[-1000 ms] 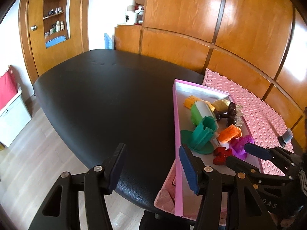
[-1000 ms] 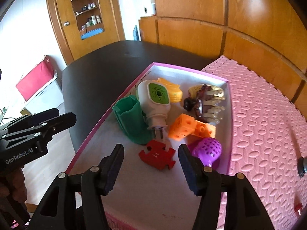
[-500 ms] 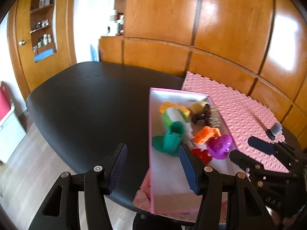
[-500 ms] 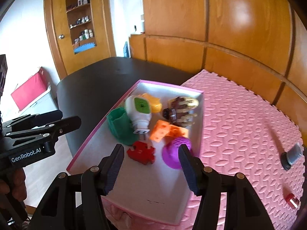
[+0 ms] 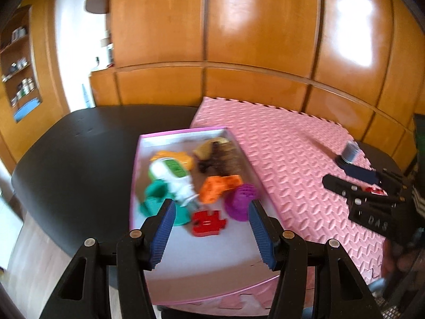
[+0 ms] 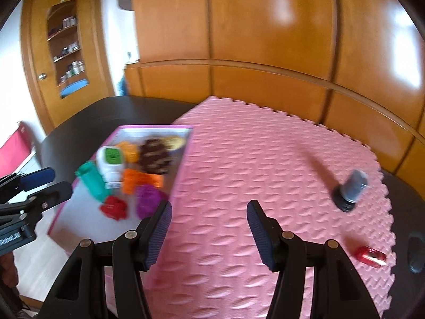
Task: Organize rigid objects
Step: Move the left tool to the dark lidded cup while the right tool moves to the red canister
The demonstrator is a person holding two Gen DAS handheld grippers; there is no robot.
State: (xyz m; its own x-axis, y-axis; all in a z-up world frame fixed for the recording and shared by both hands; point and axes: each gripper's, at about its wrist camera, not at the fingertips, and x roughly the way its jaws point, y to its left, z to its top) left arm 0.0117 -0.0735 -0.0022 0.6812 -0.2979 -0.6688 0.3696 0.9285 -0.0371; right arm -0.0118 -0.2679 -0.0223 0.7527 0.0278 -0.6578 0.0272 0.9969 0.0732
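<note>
Right now the dark, glossy oval counter (image 5: 79,159) is carrying a pink textured foam mat (image 6: 252,172), and on the mat's left part a shallow pink-rimmed cardboard box (image 5: 186,263) is already holding several toys: a green plastic cup, a white-and-green plug-in device, an orange block, a purple perforated dome (image 5: 240,199) and a red jigsaw-shaped piece (image 5: 208,223). Both grippers are hanging released, nothing between their blue pads; the left gripper (image 5: 211,232) is hovering over the box, the right gripper (image 6: 208,235) over bare mat. Judging by this, the step in hand is fetching the leftovers, so the right one needs aiming further right. Only the right view is showing clearly the grey cylindrical bottle (image 6: 352,188) and, just beyond it, the small red toy car (image 6: 370,256)
</note>
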